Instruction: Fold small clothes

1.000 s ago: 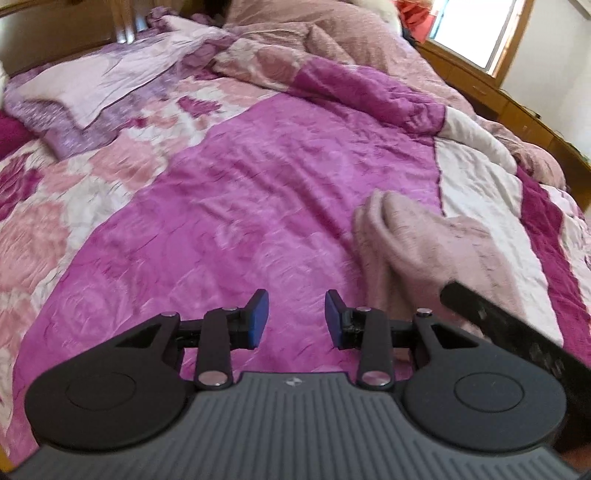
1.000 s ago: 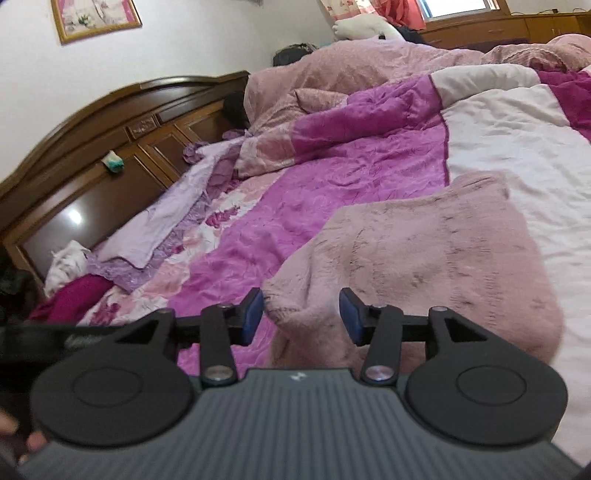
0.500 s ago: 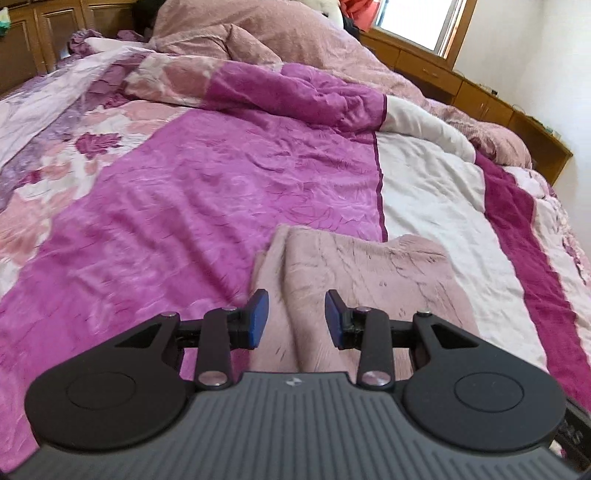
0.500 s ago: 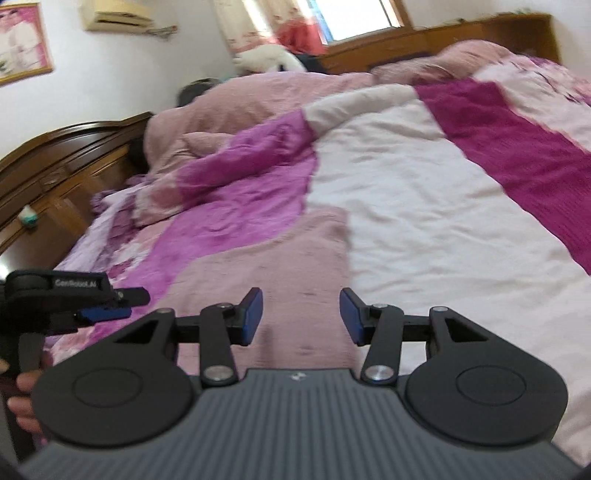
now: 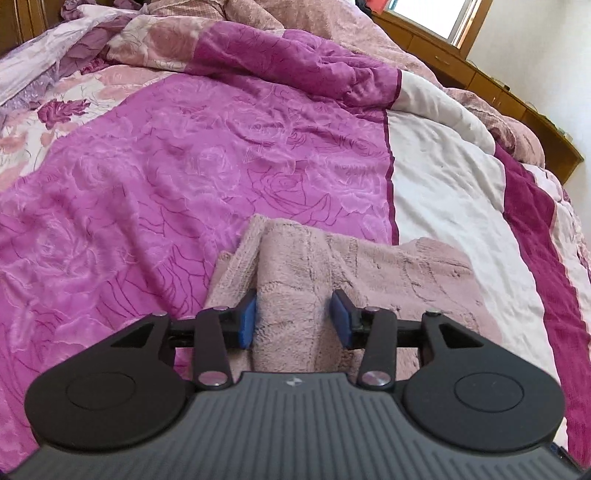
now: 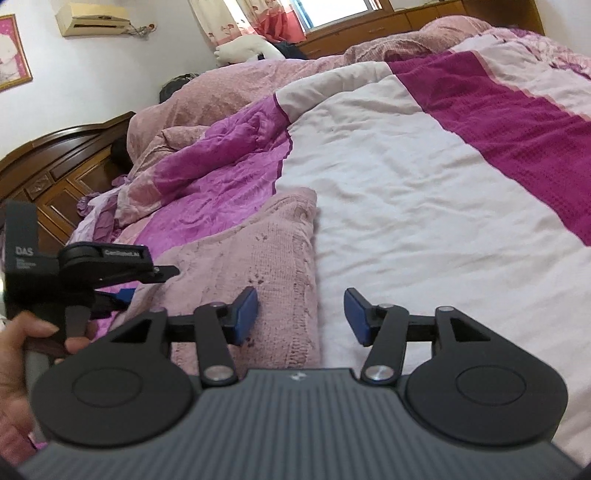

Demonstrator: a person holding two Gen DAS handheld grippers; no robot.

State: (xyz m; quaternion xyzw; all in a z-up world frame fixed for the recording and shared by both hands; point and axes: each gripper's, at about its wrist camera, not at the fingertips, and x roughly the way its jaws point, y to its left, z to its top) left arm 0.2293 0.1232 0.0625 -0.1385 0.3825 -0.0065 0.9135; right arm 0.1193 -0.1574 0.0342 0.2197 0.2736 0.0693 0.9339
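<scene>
two grippers are opening over the pink garment [image 5: 369, 273] on the bedspread [image 5: 147, 192]: left gripper [image 5: 293, 319] astride a raised fold, right gripper [image 6: 301, 314] astride its edge. both layers should be pinched before lifting.

Right tongs [image 6: 301, 314] opening over pink garment's [image 6: 258, 251] edge on bedspread [image 6: 406, 206]; left tongs [image 6: 122, 284] alongside.

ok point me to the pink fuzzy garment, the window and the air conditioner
pink fuzzy garment [image 5: 388, 273], left wrist view, flat top surface
window [image 6: 332, 11], right wrist view, bright pane
air conditioner [image 6: 94, 18], right wrist view, front of casing
</scene>
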